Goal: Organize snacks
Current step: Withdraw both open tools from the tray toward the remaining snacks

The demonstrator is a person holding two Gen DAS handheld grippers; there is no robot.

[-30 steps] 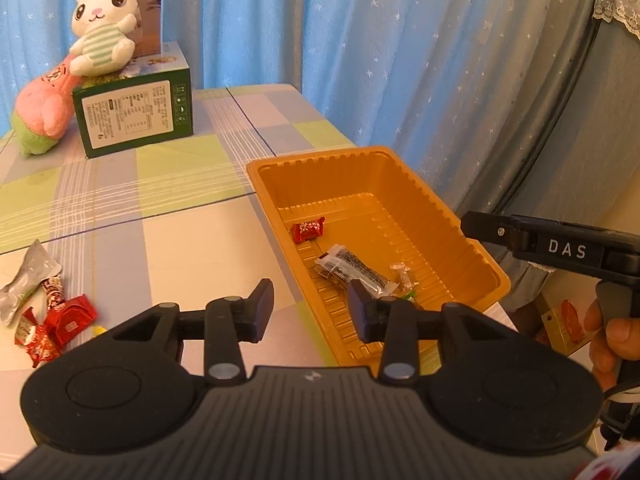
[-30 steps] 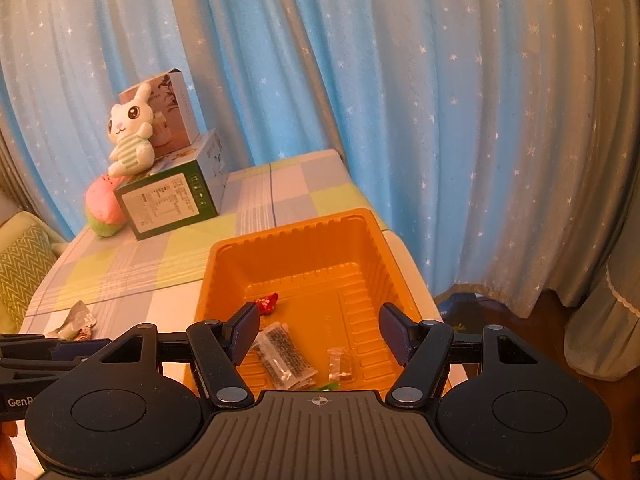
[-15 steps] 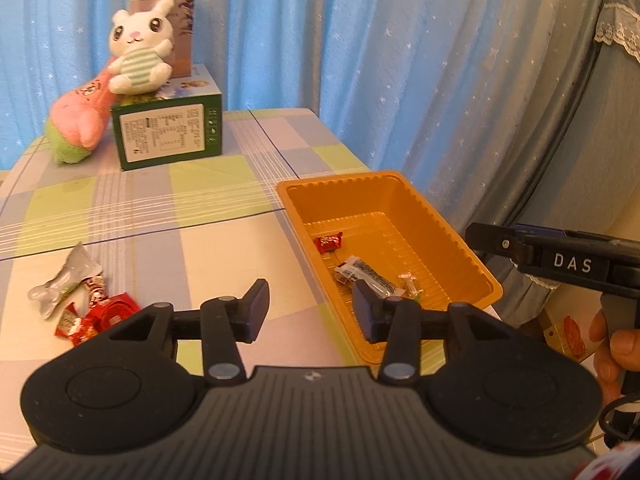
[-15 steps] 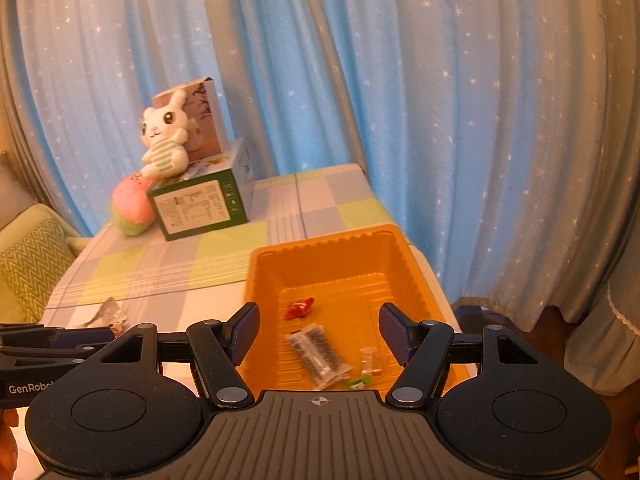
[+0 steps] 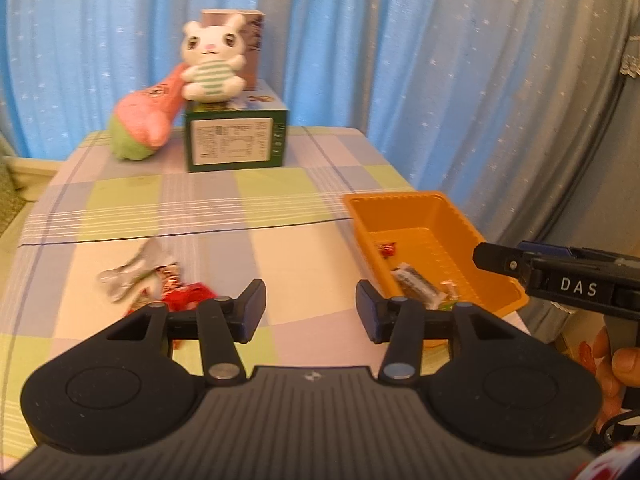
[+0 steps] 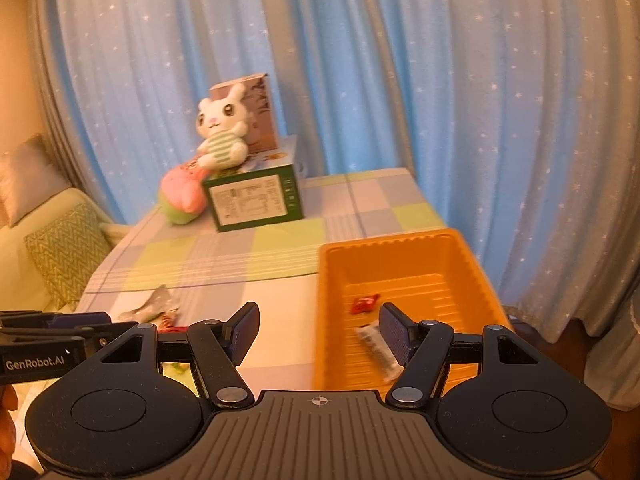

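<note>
A: Two grippers are seen above the checked tablecloth (image 5: 280,248). How are the jaws set?

B: The left gripper (image 5: 310,306) is seen with its jaws spread and just now opening further; nothing is held between them. The right gripper (image 6: 318,332) is likewise held apart and empty.

A: Where are the snacks found?

B: Some wrapped snacks are already laid in the orange tray (image 5: 496,284) at the table's right edge: a red candy (image 5: 386,248), a dark bar in clear wrap (image 5: 416,282) and a small clear-wrapped piece (image 5: 450,290). A loose pile of snacks (image 5: 160,280), silver and red wrappers, is left on the cloth, well apart from the tray, to its left.

A: And at the far end?

B: A green box (image 5: 236,142) is stood there, a plush rabbit (image 5: 212,66) is seated on it, and a pink plush (image 5: 146,120) is leaned beside it.
</note>
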